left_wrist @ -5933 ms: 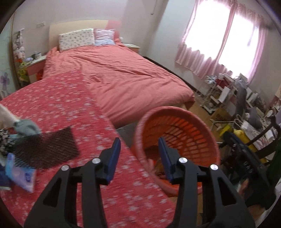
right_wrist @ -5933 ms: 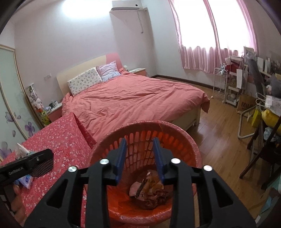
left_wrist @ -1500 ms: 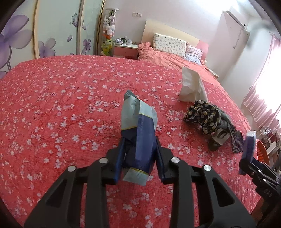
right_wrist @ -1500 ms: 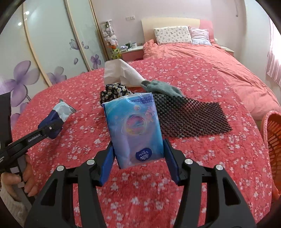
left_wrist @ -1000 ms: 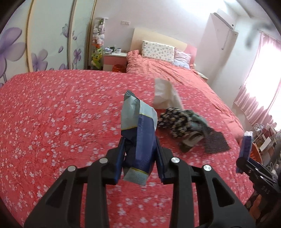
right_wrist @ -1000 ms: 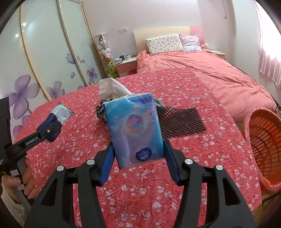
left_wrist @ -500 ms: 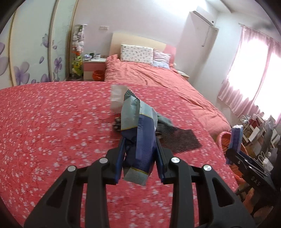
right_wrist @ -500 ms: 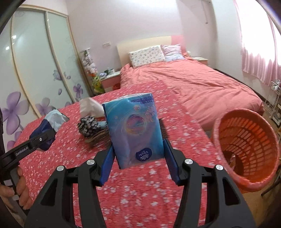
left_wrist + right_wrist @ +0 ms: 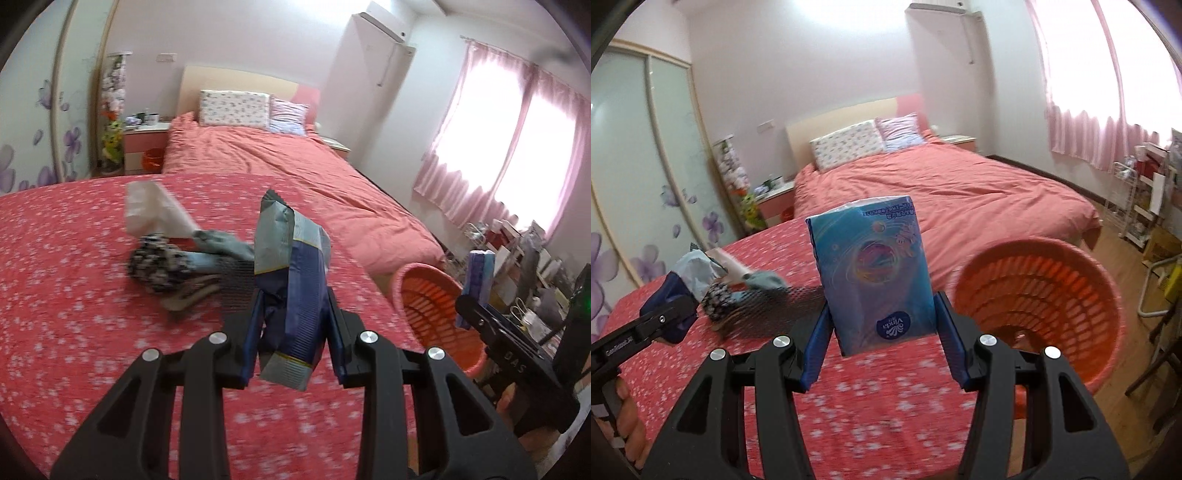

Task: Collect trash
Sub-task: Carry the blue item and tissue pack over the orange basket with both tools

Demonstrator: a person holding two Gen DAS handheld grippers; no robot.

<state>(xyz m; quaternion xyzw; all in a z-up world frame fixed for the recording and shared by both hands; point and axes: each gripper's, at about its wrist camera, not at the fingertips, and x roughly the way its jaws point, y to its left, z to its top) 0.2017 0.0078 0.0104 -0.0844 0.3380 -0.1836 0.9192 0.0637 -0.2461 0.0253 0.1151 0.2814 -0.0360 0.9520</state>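
In the left wrist view, the left gripper (image 9: 293, 341) was clamped on one crumpled blue-and-grey wrapper (image 9: 291, 280), which stood upright between its pads. One orange basket (image 9: 436, 314) lay ahead and to its right, off the edge of the red flowered cover (image 9: 74, 314). A single heap of leftover things (image 9: 177, 254) lay ahead and to its left: one white bag, one patterned cloth, one dark mesh sheet. The right gripper (image 9: 476, 291) showed at the far right, close by the basket. In the right wrist view, the right gripper (image 9: 882, 347) pinched one blue tissue pack (image 9: 873, 273) by its sides, and the basket (image 9: 1038, 306) gaped just ahead to its right. The step in hand looked like the carry to the basket, with both pieces of trash held above the cover. Next, each gripper probably needed to come over the rim before letting go.
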